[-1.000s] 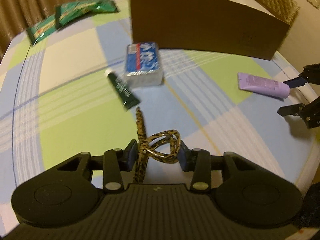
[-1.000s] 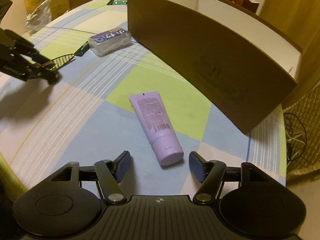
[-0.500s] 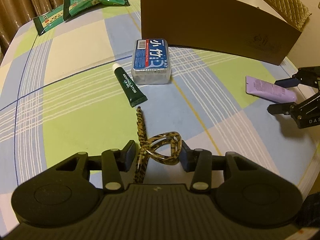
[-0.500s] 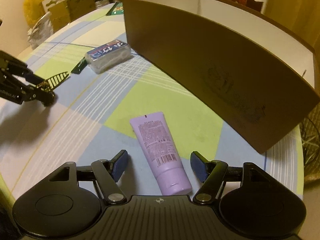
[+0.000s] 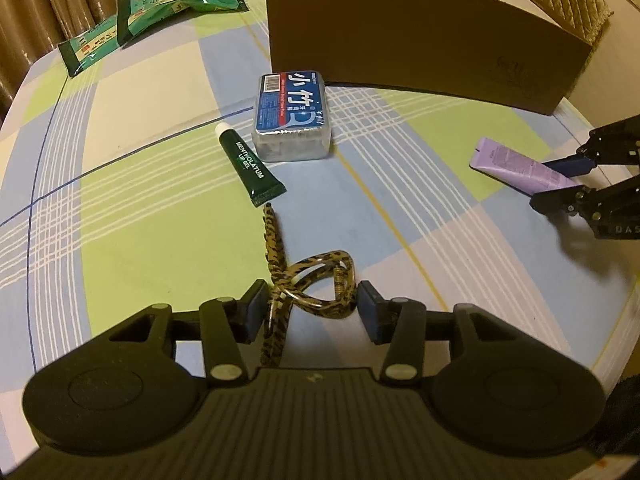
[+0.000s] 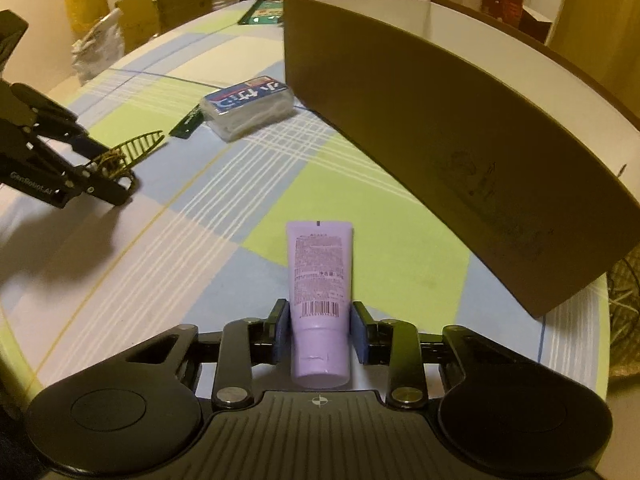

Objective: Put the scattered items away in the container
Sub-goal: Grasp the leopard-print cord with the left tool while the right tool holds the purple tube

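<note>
My right gripper (image 6: 319,330) is shut on the cap end of a purple tube (image 6: 319,280) lying on the checked tablecloth; the tube also shows in the left wrist view (image 5: 516,166). My left gripper (image 5: 310,310) is open around a leopard-print cord (image 5: 312,284) coiled on the cloth, its pads close on both sides. The brown cardboard box (image 5: 420,36) stands open at the back, also in the right wrist view (image 6: 460,140). A green lip gel tube (image 5: 250,170) and a blue-labelled clear pack (image 5: 292,118) lie in front of it.
Two green packets (image 5: 140,28) lie at the far left of the round table. The table edge (image 6: 580,340) curves close at the right. Bags and boxes (image 6: 120,28) stand on the floor beyond the table.
My right gripper slid forward over the purple tube and closed on it. My left gripper stayed around the cord with little change.
</note>
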Demonstrator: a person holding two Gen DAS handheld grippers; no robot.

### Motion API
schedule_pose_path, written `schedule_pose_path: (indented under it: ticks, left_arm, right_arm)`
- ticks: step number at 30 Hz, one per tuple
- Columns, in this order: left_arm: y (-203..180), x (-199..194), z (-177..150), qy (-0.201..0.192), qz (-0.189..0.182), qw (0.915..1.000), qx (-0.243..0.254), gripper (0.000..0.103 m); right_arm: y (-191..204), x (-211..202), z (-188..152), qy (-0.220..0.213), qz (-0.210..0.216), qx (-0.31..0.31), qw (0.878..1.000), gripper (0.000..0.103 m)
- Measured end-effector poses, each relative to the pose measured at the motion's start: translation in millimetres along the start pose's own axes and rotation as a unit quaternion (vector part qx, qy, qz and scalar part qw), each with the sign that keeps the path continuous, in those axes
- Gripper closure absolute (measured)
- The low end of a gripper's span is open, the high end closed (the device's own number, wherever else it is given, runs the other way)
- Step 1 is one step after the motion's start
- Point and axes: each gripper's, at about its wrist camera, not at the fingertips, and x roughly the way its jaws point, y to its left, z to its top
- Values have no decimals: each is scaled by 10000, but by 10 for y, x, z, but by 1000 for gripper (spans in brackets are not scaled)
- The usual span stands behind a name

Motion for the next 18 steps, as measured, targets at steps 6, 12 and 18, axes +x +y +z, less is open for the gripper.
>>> schedule_pose_path:
  ticks: [6, 12, 18]
  left_arm:
    - [23, 23, 23, -61, 17, 10000, -46, 60]
    - [8, 21, 4, -157, 19, 9999, 42, 63]
    - [-1, -23, 4, -165, 17, 9997, 153, 66]
  right_arm:
    - [-20, 32, 6, -92, -83, 368, 9992, 60]
    - [114, 17, 7, -116, -118, 336, 9993, 73]
    - [232, 15, 10, -75, -52, 323, 9994, 73]
